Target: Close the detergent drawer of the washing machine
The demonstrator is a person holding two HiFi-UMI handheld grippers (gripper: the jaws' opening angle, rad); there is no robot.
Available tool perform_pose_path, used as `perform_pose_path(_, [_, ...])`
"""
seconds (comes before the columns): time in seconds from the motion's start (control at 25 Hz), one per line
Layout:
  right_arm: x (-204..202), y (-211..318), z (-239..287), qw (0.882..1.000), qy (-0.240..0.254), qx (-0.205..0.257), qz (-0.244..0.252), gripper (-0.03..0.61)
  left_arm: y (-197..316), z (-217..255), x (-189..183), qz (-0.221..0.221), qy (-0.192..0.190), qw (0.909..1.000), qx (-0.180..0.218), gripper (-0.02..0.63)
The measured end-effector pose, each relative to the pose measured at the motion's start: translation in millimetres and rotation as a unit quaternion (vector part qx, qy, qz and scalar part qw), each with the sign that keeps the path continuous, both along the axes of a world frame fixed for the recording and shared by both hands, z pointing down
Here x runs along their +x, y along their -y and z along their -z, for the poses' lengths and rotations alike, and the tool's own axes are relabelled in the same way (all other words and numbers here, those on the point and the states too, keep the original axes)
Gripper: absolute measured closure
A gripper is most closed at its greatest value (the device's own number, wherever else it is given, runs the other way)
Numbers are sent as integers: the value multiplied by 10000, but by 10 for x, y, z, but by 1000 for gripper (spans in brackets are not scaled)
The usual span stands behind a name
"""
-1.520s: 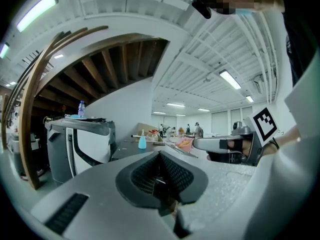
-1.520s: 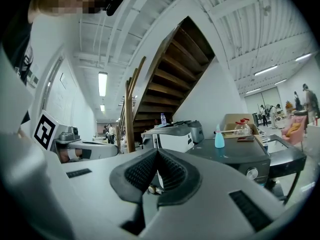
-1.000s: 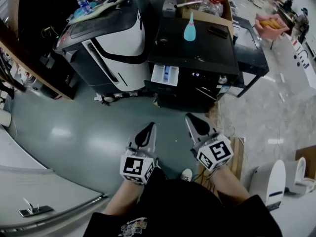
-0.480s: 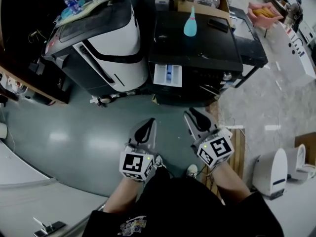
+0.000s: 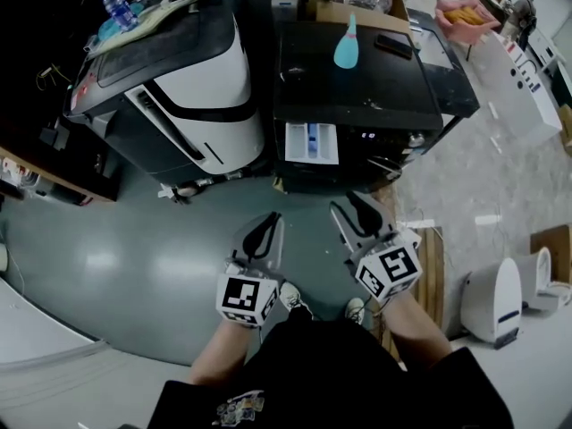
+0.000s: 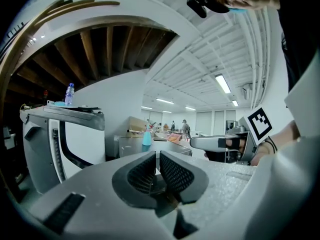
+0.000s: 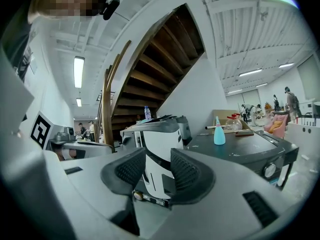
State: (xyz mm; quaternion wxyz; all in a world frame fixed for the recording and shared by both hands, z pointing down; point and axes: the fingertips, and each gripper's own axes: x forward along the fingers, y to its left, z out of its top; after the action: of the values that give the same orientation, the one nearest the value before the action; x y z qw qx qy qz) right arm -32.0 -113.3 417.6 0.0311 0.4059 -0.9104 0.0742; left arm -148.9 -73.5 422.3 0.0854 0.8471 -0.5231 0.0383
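I note the washing machine (image 5: 357, 70) sits nearer in the head view than a second ago, with its detergent drawer (image 5: 311, 143) pulled out at the front. My right gripper (image 5: 355, 213) has just been opening its jaws to a moderate gap, with nothing between them (only background shows through). My left gripper (image 5: 261, 236) is closed and empty. Both are well apart from the drawer; I judge this the approach.

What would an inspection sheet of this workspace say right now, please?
Surface: washing machine top, black, mostly bare.
Job's things: detergent drawer pulled out, not yet closed.
Clutter: teal bottle and dark flat item on top; cardboard box behind.
Grippers: left tongs shut, empty; right tongs open, empty, just been opening; both short of the drawer.
Cables: what look like thin leads on floor beside machine.
Surroundings: white-and-black machine at left; grey floor.
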Motion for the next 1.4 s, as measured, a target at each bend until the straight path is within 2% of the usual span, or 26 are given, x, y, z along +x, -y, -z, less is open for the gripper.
perform_pose_path(0.2, [-93,79,-72,9998,-28,-42,-207,399,94,18,-78,-262,-44,9996,118,548])
perform_pose_path(0.4, [-180,145,-133,9989,-7,-120,-459,363,85,-51,-139,-544,17,9984,-178,510])
perform_pose_path(0.84, [-313,191,-262,9971,-201,-239,-701,294,31,-59,-197,-859,3,9963,-65,426])
perform_pose_path(1.08, [-255,296,-472,9942,-176,-526,-918,245,6,-101,-153,-1003,33,9949,-39,400])
perform_pose_path(1.4, [-113,541,-752,9905,-283,-752,-1115,241,66,-193,-82,-1083,-49,9941,52,383])
